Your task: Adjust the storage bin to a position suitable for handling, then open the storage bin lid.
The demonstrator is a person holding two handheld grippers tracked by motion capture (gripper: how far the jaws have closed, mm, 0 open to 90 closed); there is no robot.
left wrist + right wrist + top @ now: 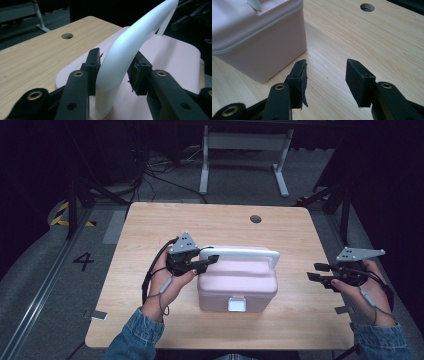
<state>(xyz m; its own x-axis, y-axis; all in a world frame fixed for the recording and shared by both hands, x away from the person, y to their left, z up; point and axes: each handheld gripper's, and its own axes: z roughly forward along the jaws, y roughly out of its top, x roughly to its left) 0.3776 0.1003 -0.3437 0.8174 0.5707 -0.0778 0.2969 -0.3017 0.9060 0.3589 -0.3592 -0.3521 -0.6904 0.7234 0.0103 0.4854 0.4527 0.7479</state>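
Pink box (237, 287): stood mid-counter (150, 227).
My left hand-held gripper (113, 72): clenched on the box's white handle (130, 47), left end.
My right hand-held gripper (325, 75): released, above the counter beside the box.

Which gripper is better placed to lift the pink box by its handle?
Left. The left gripper has its jaws around the white handle of the pink box; the right gripper hangs open, apart.
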